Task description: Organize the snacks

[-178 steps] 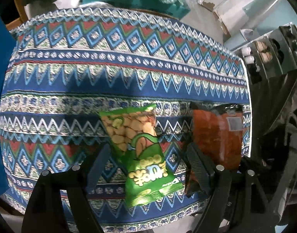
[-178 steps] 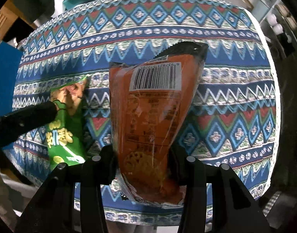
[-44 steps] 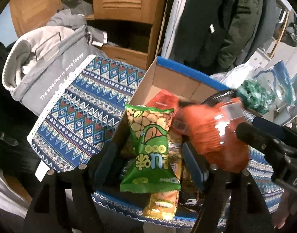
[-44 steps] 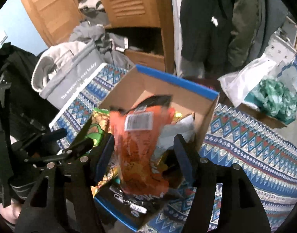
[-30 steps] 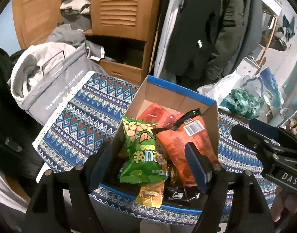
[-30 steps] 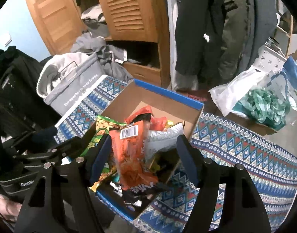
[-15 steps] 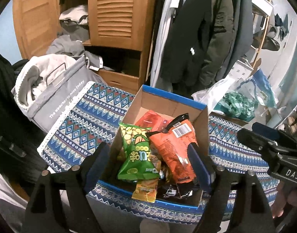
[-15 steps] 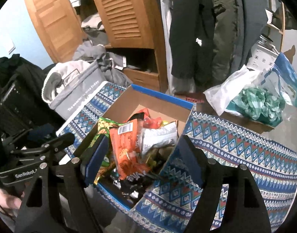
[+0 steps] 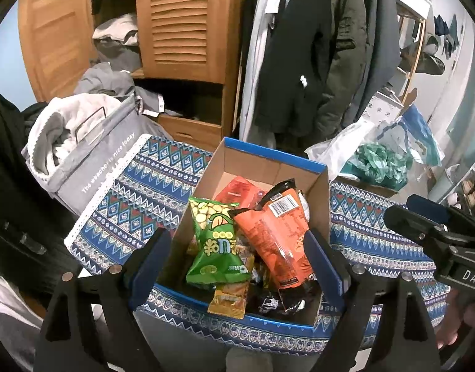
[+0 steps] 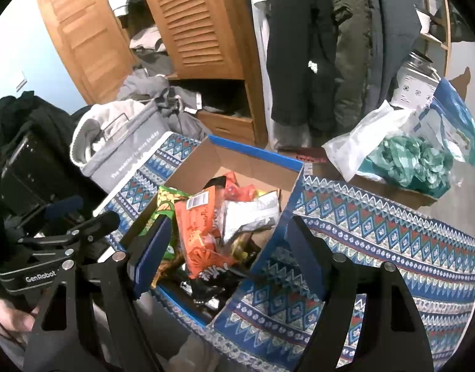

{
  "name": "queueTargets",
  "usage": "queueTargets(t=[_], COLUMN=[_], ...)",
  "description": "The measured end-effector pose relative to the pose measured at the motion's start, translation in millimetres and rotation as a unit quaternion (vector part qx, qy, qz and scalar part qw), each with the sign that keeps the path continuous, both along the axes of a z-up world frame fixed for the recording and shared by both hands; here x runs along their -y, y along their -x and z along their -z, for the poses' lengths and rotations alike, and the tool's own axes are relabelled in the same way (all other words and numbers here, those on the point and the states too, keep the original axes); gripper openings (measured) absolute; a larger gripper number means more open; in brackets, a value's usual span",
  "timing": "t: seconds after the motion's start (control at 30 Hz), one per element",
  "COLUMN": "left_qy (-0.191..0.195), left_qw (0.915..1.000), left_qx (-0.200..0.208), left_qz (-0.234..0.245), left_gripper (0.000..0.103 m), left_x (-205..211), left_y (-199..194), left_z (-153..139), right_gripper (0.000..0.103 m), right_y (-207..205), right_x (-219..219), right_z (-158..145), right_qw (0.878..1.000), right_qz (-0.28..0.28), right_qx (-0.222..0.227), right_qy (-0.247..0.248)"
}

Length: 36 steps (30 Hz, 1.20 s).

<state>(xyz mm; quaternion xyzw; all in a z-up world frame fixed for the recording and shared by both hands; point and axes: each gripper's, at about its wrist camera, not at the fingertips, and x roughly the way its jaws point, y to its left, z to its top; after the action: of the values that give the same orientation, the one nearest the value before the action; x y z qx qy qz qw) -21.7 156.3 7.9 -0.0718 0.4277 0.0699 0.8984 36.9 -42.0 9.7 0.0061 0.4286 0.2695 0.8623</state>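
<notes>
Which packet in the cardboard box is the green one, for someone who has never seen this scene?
Find the patterned blue tablecloth, then the open cardboard box with blue edges standing on it. The green snack packet lies on top of the pile at the box's left side, beside the orange packet with a barcode; it alone is green, with yellow lettering.

Grey fabric bin — "The weather is nice today"; left tool body — "GenRobot".

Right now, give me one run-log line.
left gripper: open, empty | right gripper: open, empty | green snack bag, orange snack bag: in blue-rimmed cardboard box
</notes>
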Motion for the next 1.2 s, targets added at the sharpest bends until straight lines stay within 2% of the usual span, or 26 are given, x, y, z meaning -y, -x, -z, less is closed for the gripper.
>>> queueTargets(t=[0.9, 1.2], left_qy=[-0.011, -0.027], left_qw=[0.9998, 0.9995], left_qx=[0.011, 0.013], left_qz=[-0.016, -0.011], left_gripper=[0.088, 0.088], left_x=[2.5, 7.3], left_y=[4.2, 7.0], left_z=[-8.6, -10.1], right_gripper=[0.077, 0.077], right_y=[0.6, 0.0], right_x=[1.9, 3.0], right_z=[-6.2, -8.6], right_qw=[1.000, 1.000], right_qz=[0.003, 0.005], right_qx=[0.008, 0.010], right_qy=[-0.002, -0.002])
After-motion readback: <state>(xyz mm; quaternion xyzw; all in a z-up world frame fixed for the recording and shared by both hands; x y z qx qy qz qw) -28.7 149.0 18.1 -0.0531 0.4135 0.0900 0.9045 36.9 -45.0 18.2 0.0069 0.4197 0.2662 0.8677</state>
